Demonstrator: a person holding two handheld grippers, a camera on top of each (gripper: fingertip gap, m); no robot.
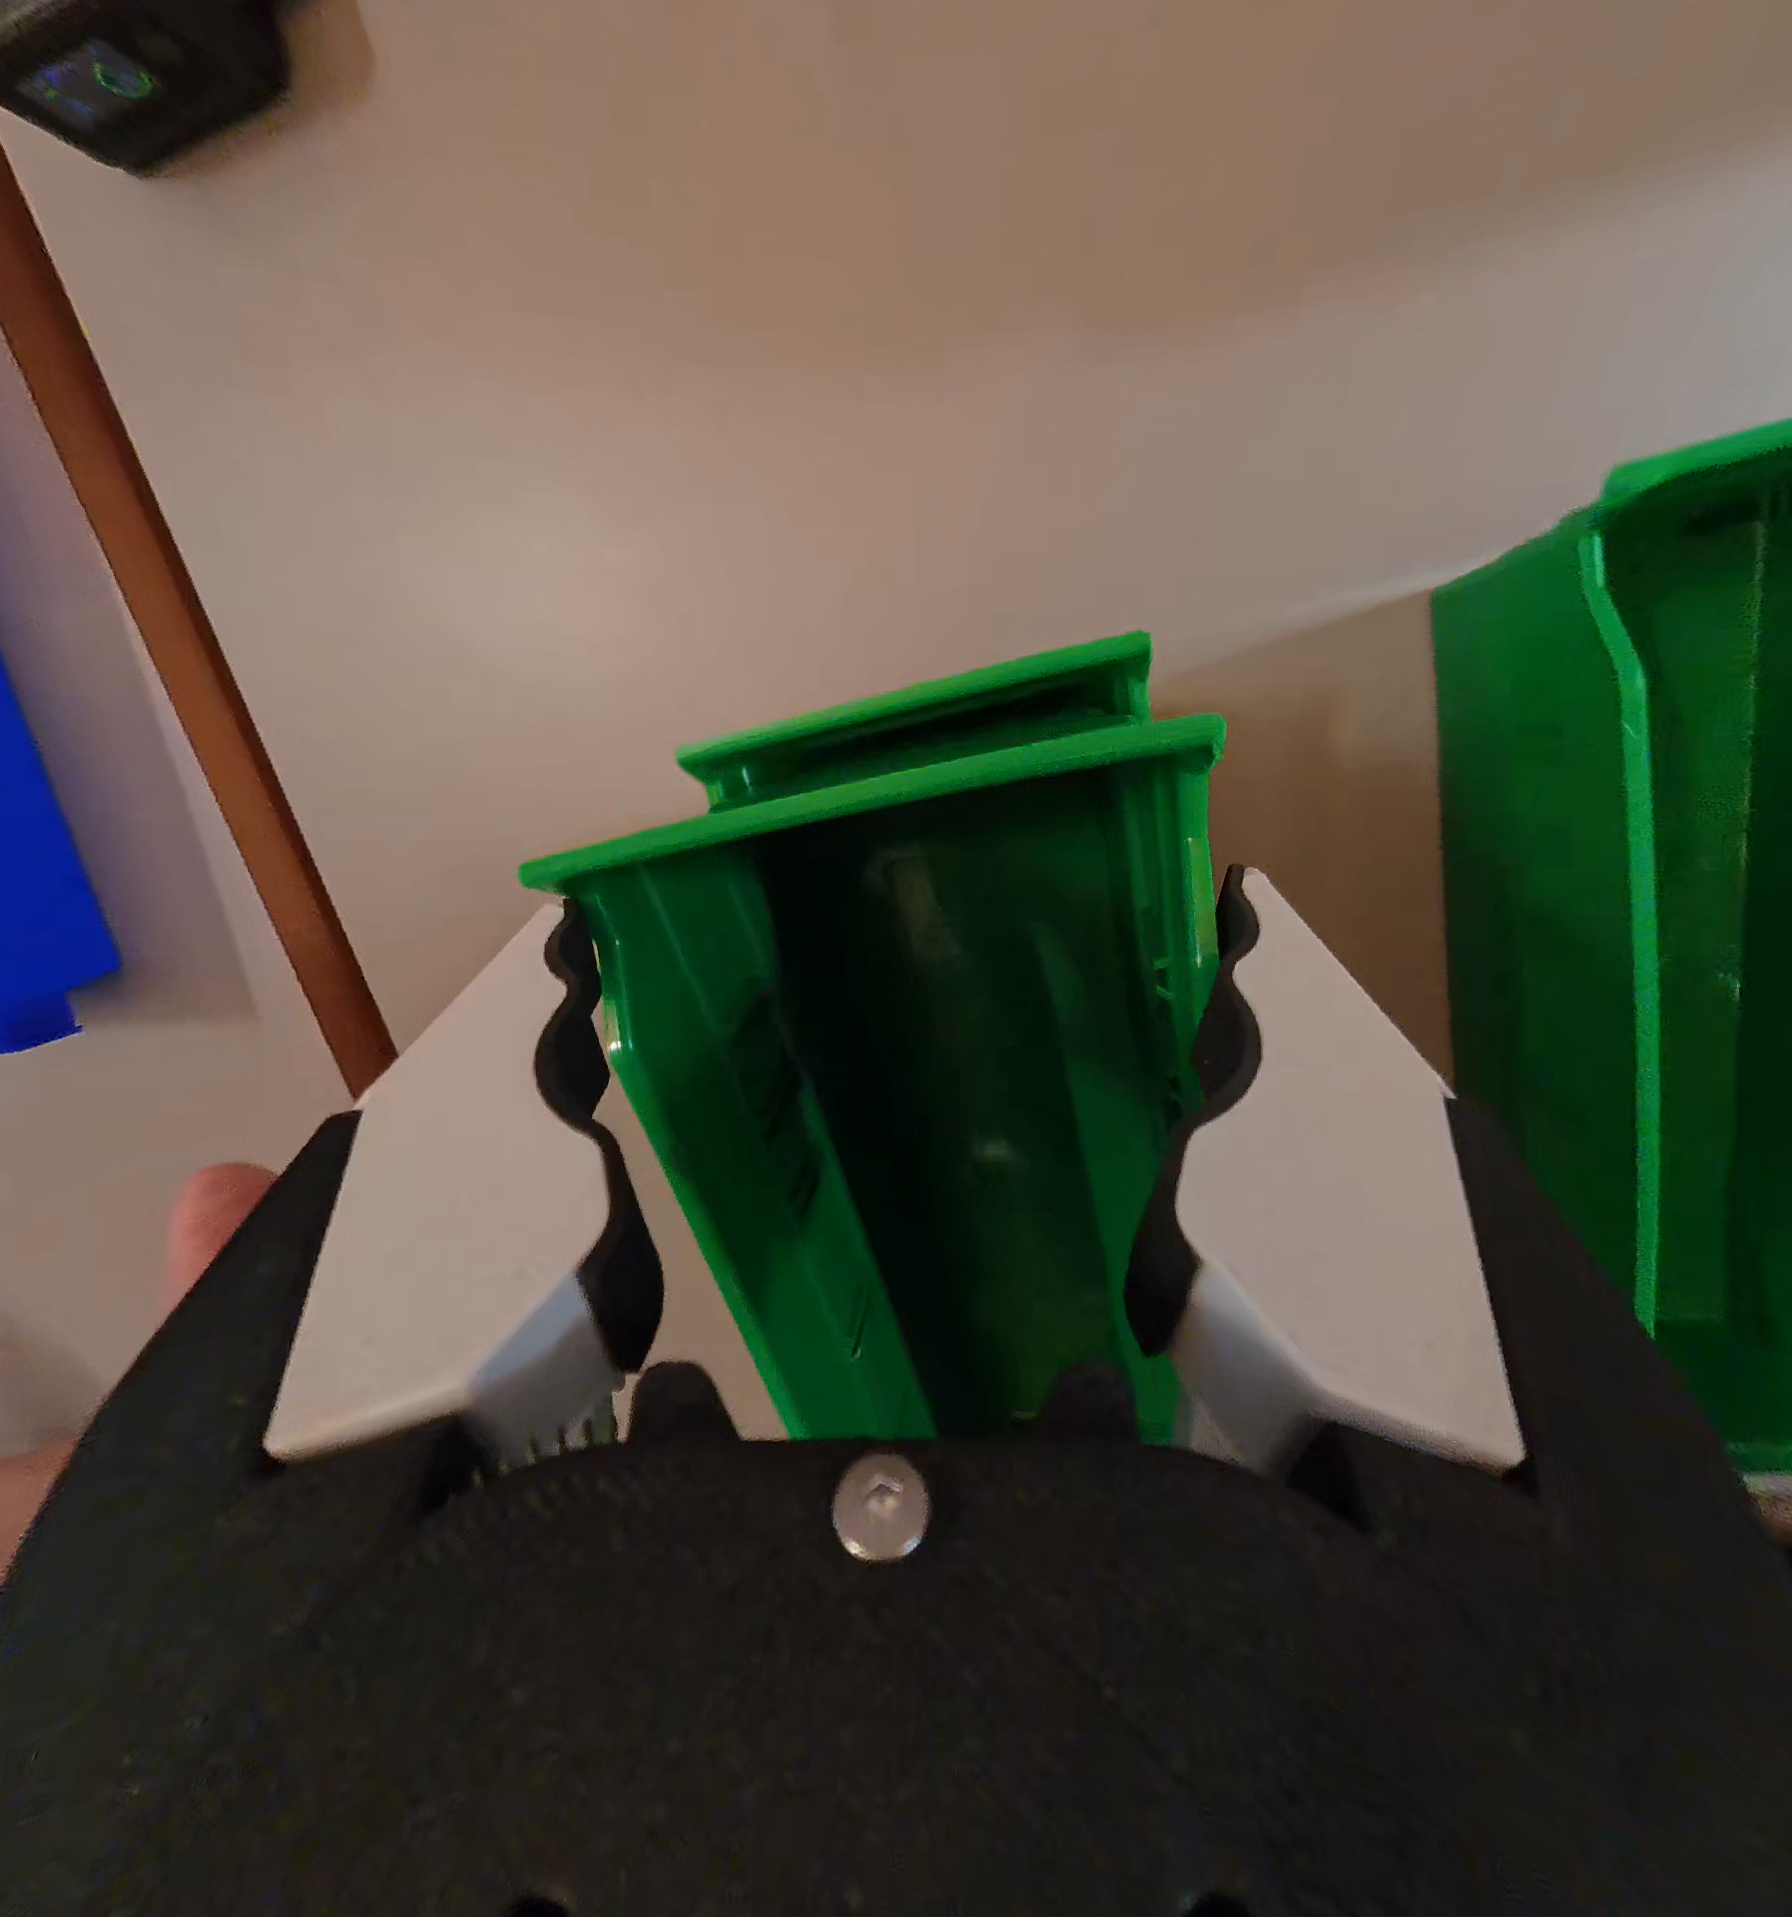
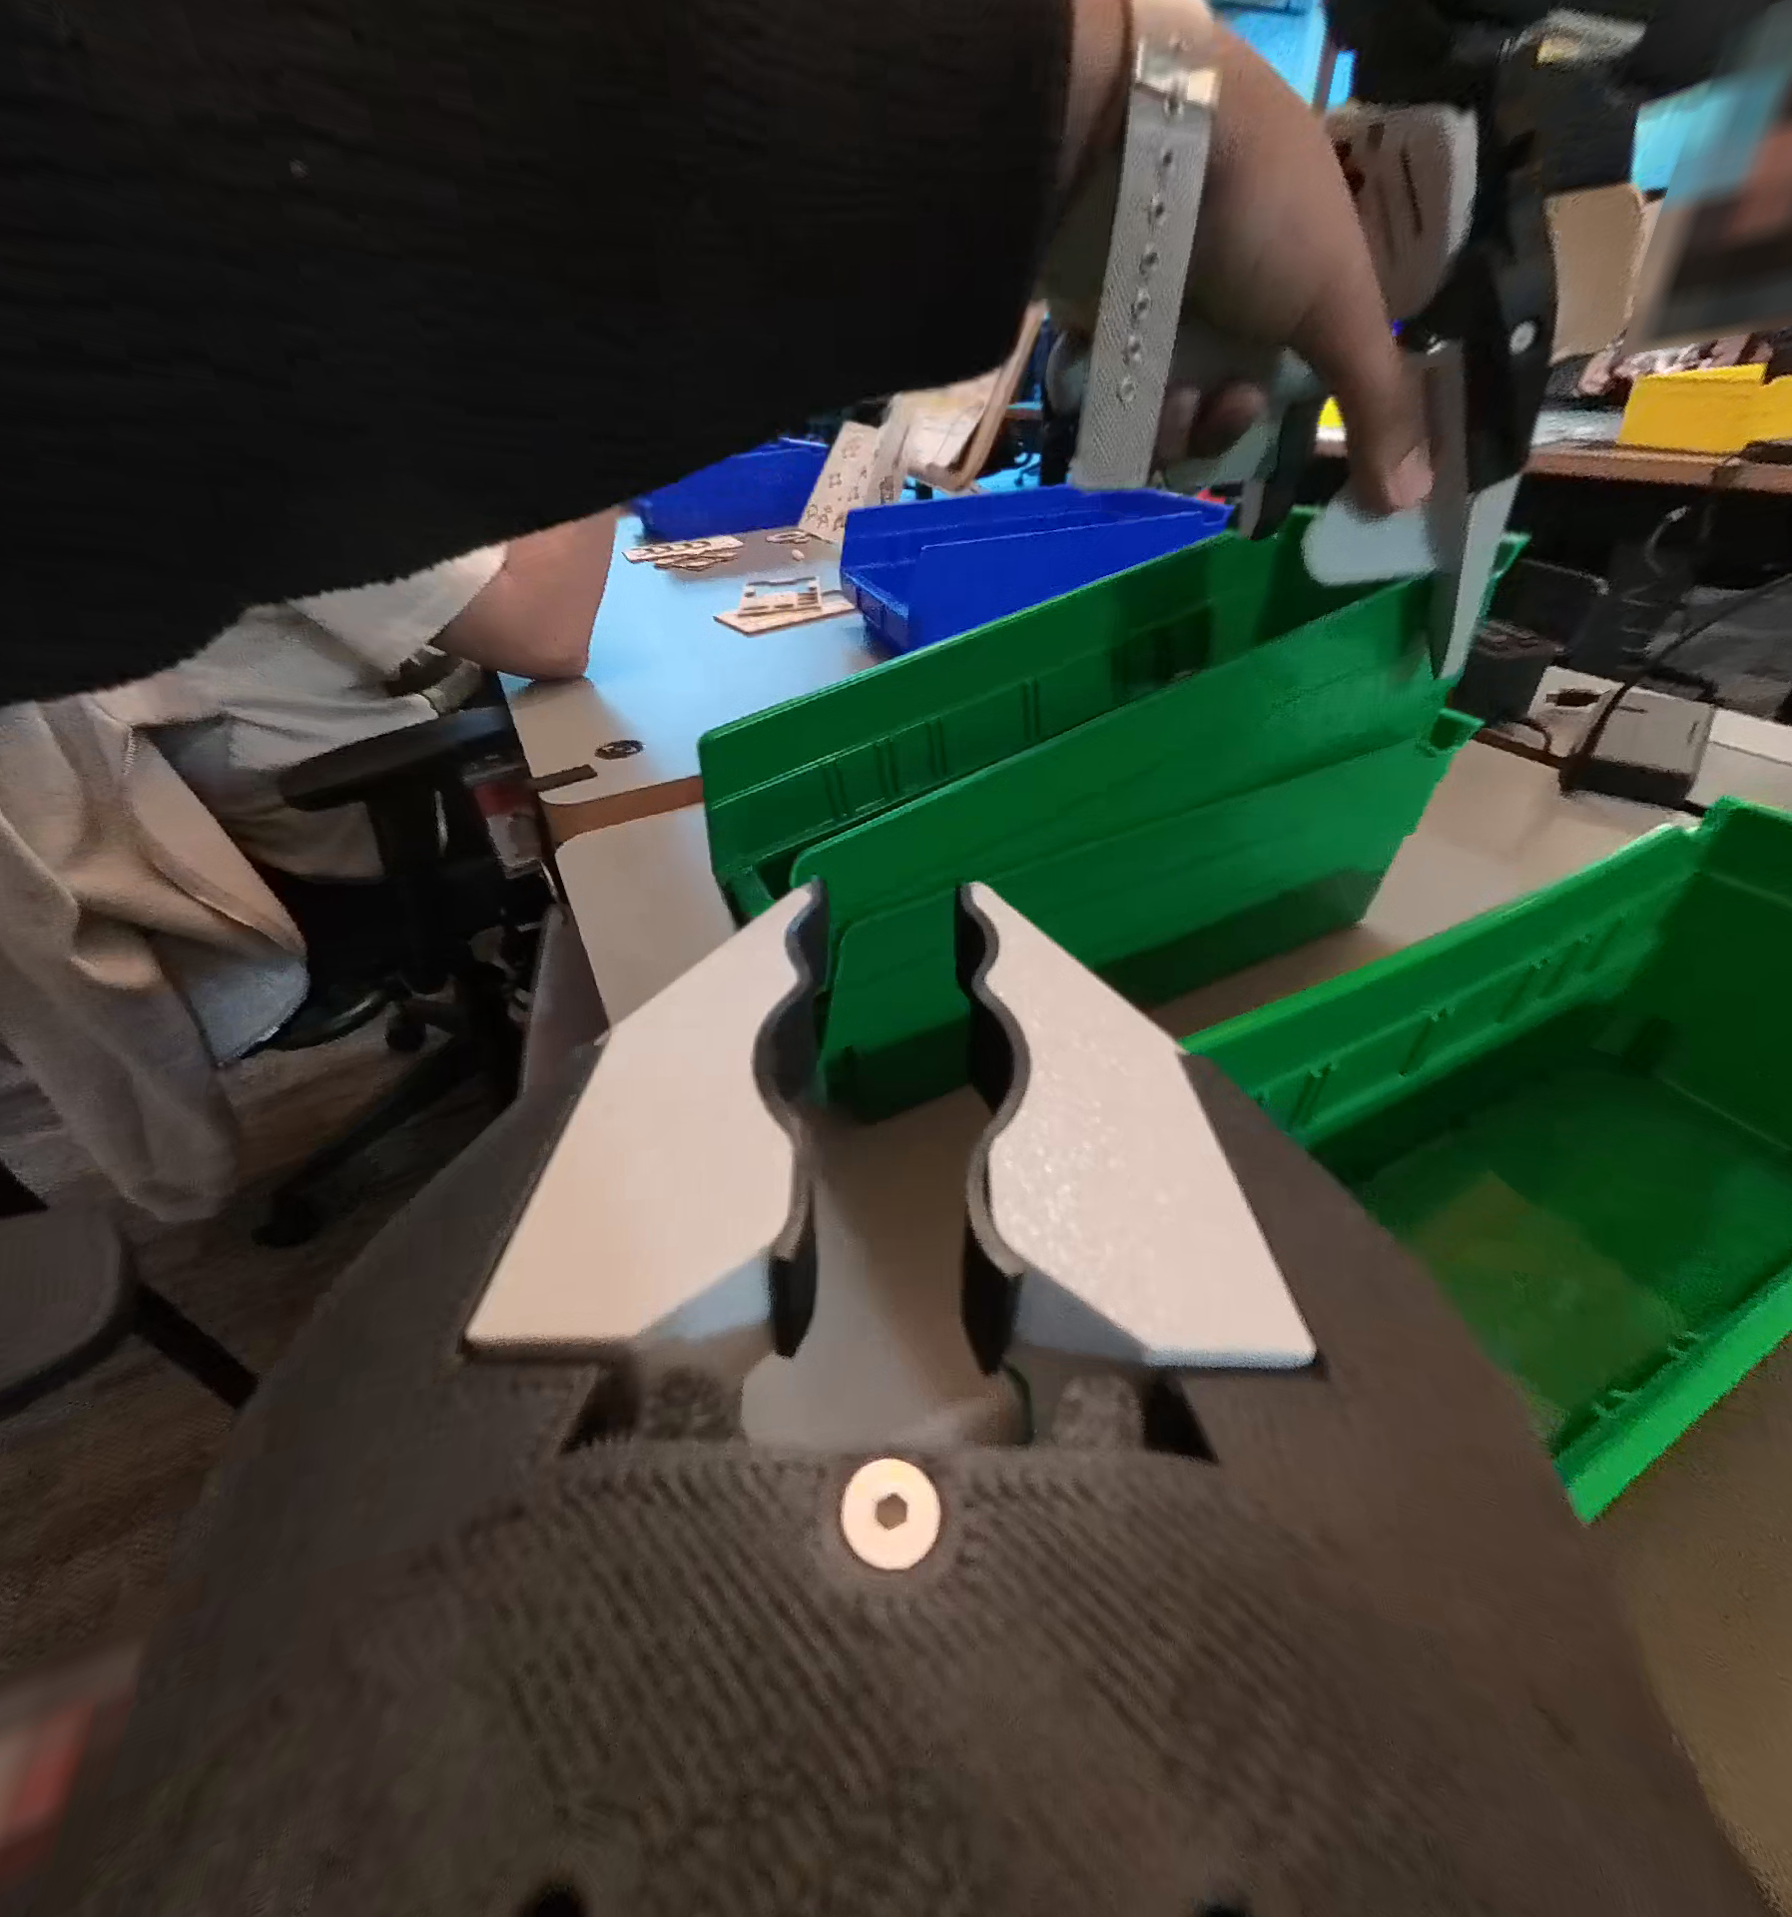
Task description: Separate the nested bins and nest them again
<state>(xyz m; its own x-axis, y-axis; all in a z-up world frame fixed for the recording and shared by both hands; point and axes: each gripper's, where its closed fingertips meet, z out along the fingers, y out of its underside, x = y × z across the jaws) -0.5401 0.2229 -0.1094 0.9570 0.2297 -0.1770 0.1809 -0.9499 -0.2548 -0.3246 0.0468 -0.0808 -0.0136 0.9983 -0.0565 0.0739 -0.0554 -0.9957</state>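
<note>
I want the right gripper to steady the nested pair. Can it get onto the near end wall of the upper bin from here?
Probably yes. The right gripper is open, straddling the upper green bin's near end wall; nothing sits between. The left gripper holds the far end.

Glossy plastic green bins (image 2: 1130, 820); gripper (image 2: 886, 1037) body seemingly matt, rough.

the lone green bin (image 1: 1649, 934) is cut off by the right edge in the left wrist view, and again in the right wrist view. there a dark sleeve (image 2: 456, 259) fills the upper left, hiding the room behind. the left gripper (image 2: 1431, 581) is smeared by blur at the nested bins (image 2: 1130, 747), its grip unclear. small flat pieces (image 2: 767, 607) on the far counter (image 2: 663, 674) are too small to identify.
</note>
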